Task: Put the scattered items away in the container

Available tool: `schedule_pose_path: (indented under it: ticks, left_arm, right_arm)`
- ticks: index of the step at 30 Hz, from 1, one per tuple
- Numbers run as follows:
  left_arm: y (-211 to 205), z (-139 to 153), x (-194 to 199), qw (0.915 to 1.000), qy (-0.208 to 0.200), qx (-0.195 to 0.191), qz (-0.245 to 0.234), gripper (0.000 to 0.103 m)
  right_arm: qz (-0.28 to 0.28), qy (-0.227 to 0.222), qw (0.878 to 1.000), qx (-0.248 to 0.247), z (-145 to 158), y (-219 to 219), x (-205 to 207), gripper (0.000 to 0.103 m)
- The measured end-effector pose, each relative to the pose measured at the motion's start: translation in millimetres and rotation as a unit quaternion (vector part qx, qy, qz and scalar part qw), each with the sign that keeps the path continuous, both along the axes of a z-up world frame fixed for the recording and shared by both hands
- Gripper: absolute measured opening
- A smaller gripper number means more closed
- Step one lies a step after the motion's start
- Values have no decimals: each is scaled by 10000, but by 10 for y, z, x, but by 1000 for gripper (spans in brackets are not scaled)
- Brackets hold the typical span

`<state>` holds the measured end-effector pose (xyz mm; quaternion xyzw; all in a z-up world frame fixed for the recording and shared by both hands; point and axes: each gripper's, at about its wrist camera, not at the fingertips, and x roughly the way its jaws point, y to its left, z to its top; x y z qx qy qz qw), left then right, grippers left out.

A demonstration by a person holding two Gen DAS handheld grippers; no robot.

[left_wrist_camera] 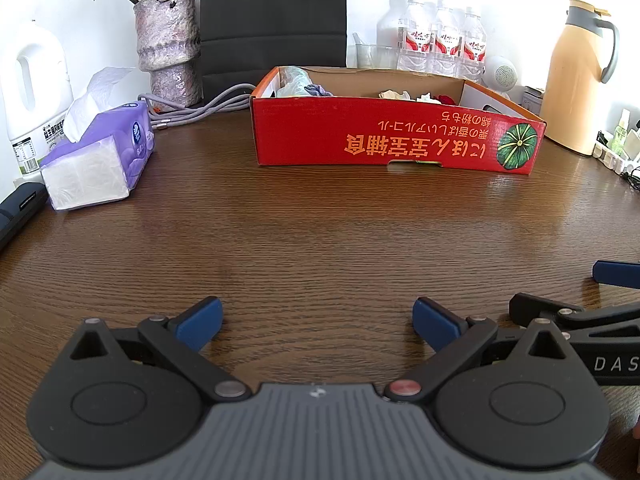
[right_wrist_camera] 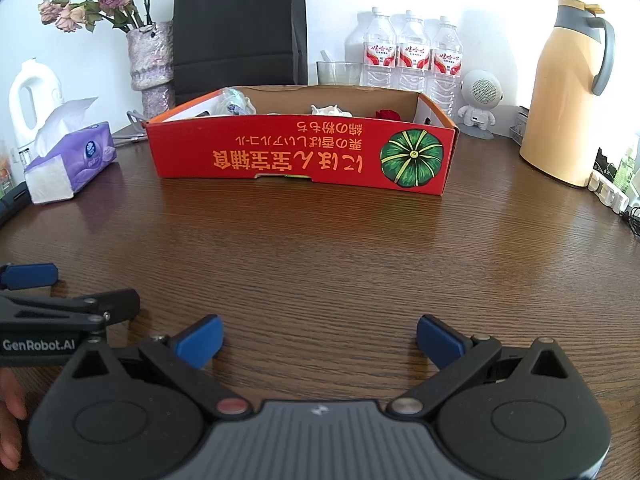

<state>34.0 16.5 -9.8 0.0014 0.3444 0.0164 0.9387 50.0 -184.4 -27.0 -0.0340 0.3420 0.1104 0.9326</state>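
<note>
One red box [left_wrist_camera: 396, 136] sits far across your wooden table [left_wrist_camera: 304, 240], long axis running left to right, holding several items. Your left gripper [left_wrist_camera: 317, 322] and right gripper [right_wrist_camera: 320, 340] hover near, both spread wide and empty.

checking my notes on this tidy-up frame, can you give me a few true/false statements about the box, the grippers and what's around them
1. The red box holds some items. True.
2. The left gripper grips a tissue. False: its fingers are spread apart with nothing between them.
3. The purple tissue pack lies inside the box. False: it sits on the table, left of the box.
4. The right gripper is open and empty. True.
5. The yellow thermos jug stands right of the box. True.
</note>
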Motion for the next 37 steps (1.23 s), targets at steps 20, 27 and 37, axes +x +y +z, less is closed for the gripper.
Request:
schedule_pose_path:
  ticks: [20, 27, 37]
  left_arm:
    - [17, 11, -18, 10000, 4, -29, 8, 103]
    - [17, 12, -18, 10000, 5, -32, 6, 103]
    - [14, 11, -19, 10000, 5, -32, 9, 103]
  right_arm:
    - [-113, 1, 9999, 23, -3, 1, -10, 103]
    - [-145, 3, 9999, 22, -1, -1, -4, 103]
    - [-151, 2, 9999, 10, -1, 0, -6, 103]
